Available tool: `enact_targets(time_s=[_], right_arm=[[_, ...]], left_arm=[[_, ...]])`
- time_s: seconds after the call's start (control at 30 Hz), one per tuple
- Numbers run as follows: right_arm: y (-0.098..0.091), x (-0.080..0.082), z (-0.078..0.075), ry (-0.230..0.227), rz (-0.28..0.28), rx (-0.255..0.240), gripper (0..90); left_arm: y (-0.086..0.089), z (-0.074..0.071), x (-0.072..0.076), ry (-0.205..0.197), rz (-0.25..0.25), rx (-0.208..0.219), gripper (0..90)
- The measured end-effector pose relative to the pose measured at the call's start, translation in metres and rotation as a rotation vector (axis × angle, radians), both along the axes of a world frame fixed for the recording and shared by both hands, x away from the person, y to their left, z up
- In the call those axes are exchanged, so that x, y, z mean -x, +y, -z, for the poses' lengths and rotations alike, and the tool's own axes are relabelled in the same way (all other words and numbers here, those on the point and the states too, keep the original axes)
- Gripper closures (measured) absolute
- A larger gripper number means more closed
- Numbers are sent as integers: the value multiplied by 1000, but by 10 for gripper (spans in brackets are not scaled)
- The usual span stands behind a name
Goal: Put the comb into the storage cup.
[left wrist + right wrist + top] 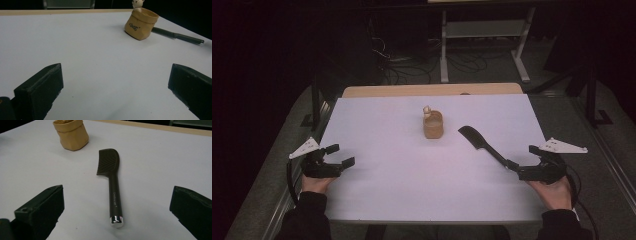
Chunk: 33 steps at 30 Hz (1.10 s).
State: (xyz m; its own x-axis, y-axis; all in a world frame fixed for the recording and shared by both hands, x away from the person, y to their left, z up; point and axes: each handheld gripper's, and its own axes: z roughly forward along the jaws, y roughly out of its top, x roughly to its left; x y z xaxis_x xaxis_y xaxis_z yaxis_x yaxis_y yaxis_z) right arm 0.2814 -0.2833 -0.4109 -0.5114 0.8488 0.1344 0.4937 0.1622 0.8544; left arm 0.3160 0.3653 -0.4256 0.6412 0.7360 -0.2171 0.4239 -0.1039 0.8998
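My right claw [117,212] and left claw [115,92] both gape empty on the white table [387,170]; the dark comb [111,177] lies before my right claw, its far end hidden behind the tan pouch [141,23] from the left.

We saw a white sheet [412,175] covering the table, with a strip of bare wooden tabletop [432,90] showing along its far edge. Beyond it, on the grey floor [557,102], stood a pale metal frame [484,29] on 2 legs, with dark cables [399,64] tangled just beside it.
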Motion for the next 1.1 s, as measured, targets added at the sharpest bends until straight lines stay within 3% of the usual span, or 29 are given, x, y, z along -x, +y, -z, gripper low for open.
enact_targets(time_s=[0.37,0.5,1.1], right_arm=[[0,0,1,10,-11,-11,0],[1,-1,2,33,-19,-2,0],[-1,6,-6,16,-10,-1,0]], left_arm=[[0,1,0,-11,5,17,0],[0,1,0,-13,5,16,0],[-2,1,4,-3,-14,1,0]])
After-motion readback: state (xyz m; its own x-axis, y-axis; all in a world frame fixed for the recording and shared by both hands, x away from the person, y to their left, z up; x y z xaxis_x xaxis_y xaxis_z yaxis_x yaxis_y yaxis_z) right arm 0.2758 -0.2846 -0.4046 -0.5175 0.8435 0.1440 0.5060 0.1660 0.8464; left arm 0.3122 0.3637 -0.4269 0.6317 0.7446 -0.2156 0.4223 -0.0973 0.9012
